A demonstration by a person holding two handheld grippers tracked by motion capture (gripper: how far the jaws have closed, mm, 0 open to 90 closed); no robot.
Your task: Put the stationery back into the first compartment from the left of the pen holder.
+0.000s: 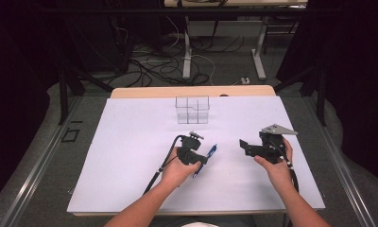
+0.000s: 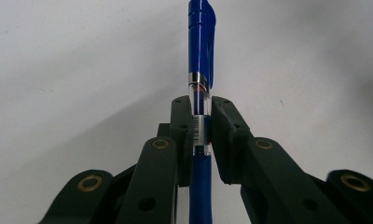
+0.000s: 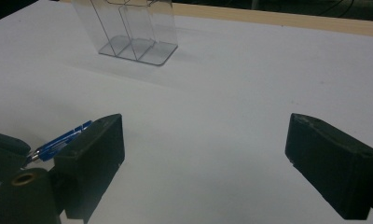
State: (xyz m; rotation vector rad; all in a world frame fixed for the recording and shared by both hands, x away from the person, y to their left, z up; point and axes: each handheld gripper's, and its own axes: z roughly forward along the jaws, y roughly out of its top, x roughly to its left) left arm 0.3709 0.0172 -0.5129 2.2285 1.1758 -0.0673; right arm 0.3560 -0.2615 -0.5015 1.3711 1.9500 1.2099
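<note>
the left gripper point(image 2: 201, 126) pinches a blue pen point(image 2: 201, 56) mid-barrel, lifted just over the white table point(image 1: 130, 179). the right gripper point(image 3: 203, 154) hangs spread wide, nearby. a clear divided holder point(image 1: 192, 109) stands beyond, path unobstructed.

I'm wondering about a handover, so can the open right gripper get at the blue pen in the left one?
Probably yes: the right gripper is open, with bare white table between it and the blue pen.
</note>
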